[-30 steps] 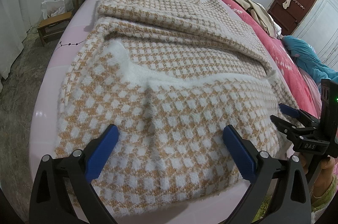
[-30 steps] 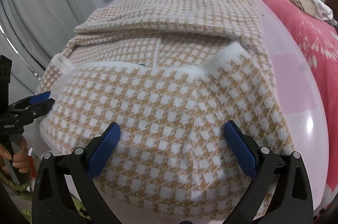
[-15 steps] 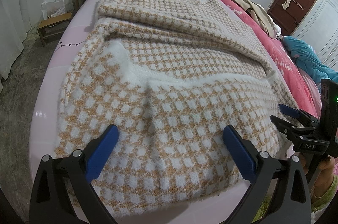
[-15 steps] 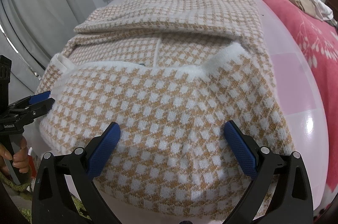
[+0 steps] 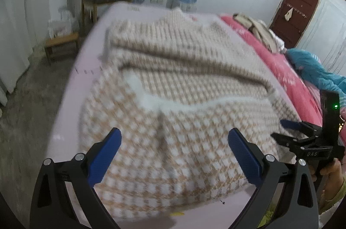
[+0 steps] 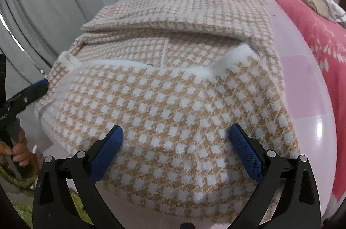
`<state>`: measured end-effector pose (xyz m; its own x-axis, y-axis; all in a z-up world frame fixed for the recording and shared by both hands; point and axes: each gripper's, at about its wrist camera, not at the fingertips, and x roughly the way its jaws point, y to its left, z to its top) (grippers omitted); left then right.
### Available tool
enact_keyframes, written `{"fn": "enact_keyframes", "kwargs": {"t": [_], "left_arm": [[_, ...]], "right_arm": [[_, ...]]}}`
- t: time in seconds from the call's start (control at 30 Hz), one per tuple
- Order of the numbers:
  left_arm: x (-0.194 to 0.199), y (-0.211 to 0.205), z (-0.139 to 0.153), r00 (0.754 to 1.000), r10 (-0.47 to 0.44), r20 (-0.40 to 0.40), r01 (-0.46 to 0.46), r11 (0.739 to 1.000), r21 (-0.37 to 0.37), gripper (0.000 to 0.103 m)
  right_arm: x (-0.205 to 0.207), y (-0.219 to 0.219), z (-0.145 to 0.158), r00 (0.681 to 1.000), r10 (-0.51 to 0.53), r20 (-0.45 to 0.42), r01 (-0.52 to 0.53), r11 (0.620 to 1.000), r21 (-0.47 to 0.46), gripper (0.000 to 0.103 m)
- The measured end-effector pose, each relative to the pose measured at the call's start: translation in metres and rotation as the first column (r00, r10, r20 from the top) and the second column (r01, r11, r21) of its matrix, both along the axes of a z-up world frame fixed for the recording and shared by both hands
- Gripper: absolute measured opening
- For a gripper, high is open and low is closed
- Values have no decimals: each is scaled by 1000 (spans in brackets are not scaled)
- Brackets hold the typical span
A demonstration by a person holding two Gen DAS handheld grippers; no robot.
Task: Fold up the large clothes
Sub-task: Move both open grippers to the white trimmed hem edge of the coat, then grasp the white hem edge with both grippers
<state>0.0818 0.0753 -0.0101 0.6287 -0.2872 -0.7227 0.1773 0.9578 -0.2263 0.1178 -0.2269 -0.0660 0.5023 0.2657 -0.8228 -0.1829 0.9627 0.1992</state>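
The tan-and-white checked sweater (image 6: 173,86) lies on the pink worktop (image 6: 302,77), its long axis running away from the cameras, collar at the far end and hem doubled over toward the collar at the near end. A sleeve lies folded across the sweater's chest. The left gripper (image 5: 174,155) and the right gripper (image 6: 176,153) hover over the sweater's near fold, both with jaws spread wide and grasping nothing. Bare pink surface shows beside the sweater's right edge and past its near fold; a red blanket (image 6: 320,19) borders that strip. The left-wrist view is blurred.
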Motion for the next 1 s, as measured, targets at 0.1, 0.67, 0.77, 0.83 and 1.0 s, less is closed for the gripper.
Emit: {"fn": "enact_keyframes", "kwargs": {"t": [0.1,0.67,0.77,0.83,1.0], "left_arm": [[4,6,8,999,12,39,-13,999,34,96],[64,25,-23,994,47,-100,-30,986,165,34],[66,29,-29,991,53,-123,-34,987,157,27],[66,30,-29,991,53,-120,-34,987,157,23],[62,29,-28,994,41,-98,-23,985,172,11]], "right_arm": [[-1,-9,13,1000,0,18,0,999,36,95],[45,-88,23,983,-184,2,184,980,74,40],[50,-84,15,987,-159,-39,161,984,81,28],[50,-79,13,989,-141,-45,143,988,52,25],[48,-71,7,991,-117,-69,118,993,15,6]]}}
